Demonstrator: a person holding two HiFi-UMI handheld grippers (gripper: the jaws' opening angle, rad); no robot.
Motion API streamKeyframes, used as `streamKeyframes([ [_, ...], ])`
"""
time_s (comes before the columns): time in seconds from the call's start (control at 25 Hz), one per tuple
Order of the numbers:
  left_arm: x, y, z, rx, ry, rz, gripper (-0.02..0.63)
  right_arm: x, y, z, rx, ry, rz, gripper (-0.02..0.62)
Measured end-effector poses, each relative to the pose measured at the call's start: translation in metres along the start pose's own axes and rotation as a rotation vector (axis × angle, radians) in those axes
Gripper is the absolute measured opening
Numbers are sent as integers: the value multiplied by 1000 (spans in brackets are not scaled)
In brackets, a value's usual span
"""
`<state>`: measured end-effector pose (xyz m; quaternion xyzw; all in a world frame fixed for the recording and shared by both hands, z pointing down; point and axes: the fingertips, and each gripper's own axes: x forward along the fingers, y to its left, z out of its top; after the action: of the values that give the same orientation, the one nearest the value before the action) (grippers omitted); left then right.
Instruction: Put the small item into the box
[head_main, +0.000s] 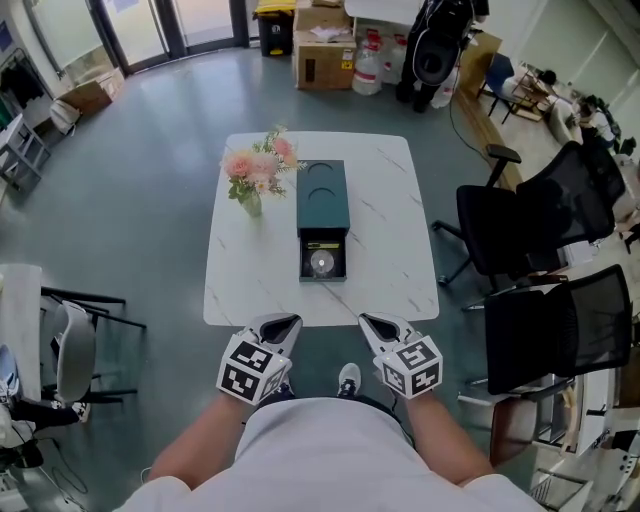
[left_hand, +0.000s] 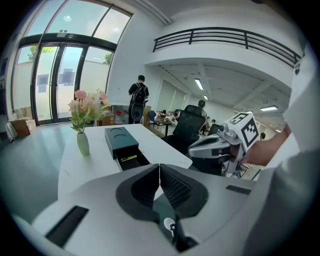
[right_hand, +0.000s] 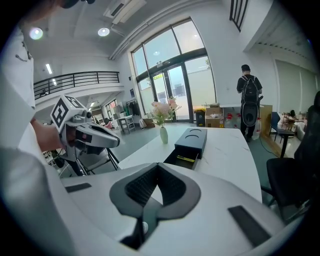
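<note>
White table (head_main: 390, 200) straight ahead, black office chairs (head_main: 540, 230) off to its right. On the centre line of the top: dark teal box (head_main: 323, 195), lying flat, drawer (head_main: 305, 258) pulled out toward the near edge. Vase of pink flowers (head_main: 256, 175) near the box's left side, upright, not touching it. Left gripper (head_main: 283, 325) and right gripper (head_main: 375, 323) side by side just off the near table edge, close to the body, well short of the box. Both pinched fully together, ribbed pads (left_hand: 175, 186) meeting at the tips, nothing between them in either gripper view. Small item (head_main: 321, 264): round, shiny, lying in the open drawer, in neither tool. Also a thin yellowish strip (left_hand: 128, 158) in the drawer; no telling what it is. Judging by that: no grasp or carry under way, more a rest pose, with the item apparently in the box already and only the drawer left open. Likely next move: reach forward over the table edge, set one closed tip square on the drawer front and push straight in, other tool bracing the far end of the box against sliding. Keep the left side clear of the vase.
</note>
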<state>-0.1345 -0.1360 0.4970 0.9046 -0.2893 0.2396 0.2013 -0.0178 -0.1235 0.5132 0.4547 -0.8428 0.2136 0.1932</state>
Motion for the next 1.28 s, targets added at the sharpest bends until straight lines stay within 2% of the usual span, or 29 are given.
streamKeyframes([
  [1.28,-9,-1,-1,-7,-15,25,17,-1,7,-3,-6,-5,19,15],
])
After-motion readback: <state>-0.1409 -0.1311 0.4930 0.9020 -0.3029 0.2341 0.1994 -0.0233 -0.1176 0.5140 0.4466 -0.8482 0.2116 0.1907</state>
